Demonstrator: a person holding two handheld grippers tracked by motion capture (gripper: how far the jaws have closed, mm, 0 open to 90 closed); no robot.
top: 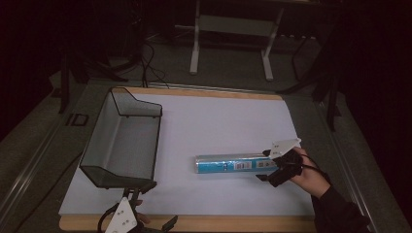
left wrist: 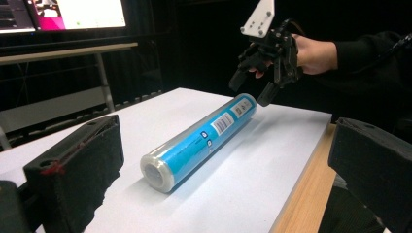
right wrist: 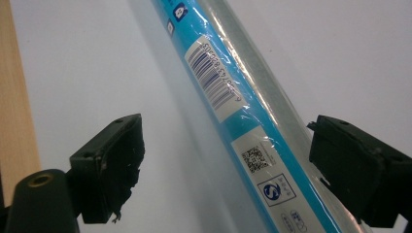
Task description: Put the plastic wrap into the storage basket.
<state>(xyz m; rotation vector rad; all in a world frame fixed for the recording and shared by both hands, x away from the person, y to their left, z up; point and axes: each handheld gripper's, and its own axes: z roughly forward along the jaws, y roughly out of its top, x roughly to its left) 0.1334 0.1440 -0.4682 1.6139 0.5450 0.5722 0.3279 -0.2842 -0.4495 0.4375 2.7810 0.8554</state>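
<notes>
Table (top: 228, 121): a white sheet is laid over a wooden board, whose edge is seen along the near side.
Mesh basket (top: 124, 141): a dark wire basket is set on the left part of the white sheet, its long side running away from the person; nothing is seen inside it.
Blue roll (top: 233, 164): a long blue cylinder wrapped in clear film is laid flat on the sheet, right of centre, well apart from the basket. A barcode label and a square code are carried near its right end.
Right gripper (top: 273, 167): it is held in the person's hand at the roll's right end. In the right gripper view its jaws are spread wide, with the roll (right wrist: 243, 121) lying between them; the right-hand pad is just beside the film, the other pad well clear. No squeeze is seen.
Left gripper (top: 141, 224): it is held low at the near table edge, just below the basket. Its jaws are seen spread apart, with nothing between them; the roll (left wrist: 199, 143) lies ahead of them.
</notes>
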